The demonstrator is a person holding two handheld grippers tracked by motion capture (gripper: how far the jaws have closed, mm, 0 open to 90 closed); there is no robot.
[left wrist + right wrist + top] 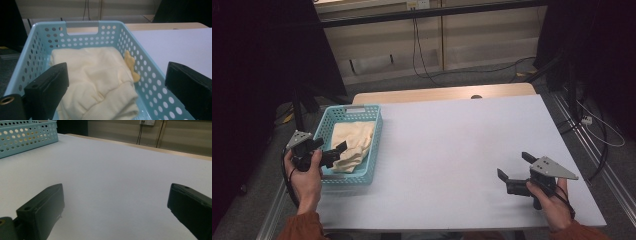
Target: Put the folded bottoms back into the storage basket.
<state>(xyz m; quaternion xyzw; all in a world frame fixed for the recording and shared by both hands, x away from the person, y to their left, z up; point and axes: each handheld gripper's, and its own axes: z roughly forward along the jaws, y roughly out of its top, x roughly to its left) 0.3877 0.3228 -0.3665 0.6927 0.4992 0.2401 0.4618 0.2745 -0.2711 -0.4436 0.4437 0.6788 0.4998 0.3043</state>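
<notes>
A light blue perforated basket (pixel 376 131) stands at the table's left edge and holds a folded cream cloth (pixel 354 142). My left gripper (pixel 339 152) hovers over the basket's near end, open, with its jaws pointing at the cloth. In the left gripper view the basket's (pixel 82 25) walls frame the cream cloth (pixel 95 75), and the left gripper (pixel 117 87) has its jaws spread wide on either side of the cloth, gripping nothing. My right gripper (pixel 513 165) is held open low over the bare table at the front right. In its own view the right gripper (pixel 115 210) has nothing between its jaws.
The white table top (pixel 462 135) stretches between the two hands, with a wooden strip (pixel 442 94) along its far edge. The basket (pixel 25 135) shows far off in the right gripper view. Cables and dark stands lie on the floor beyond the table.
</notes>
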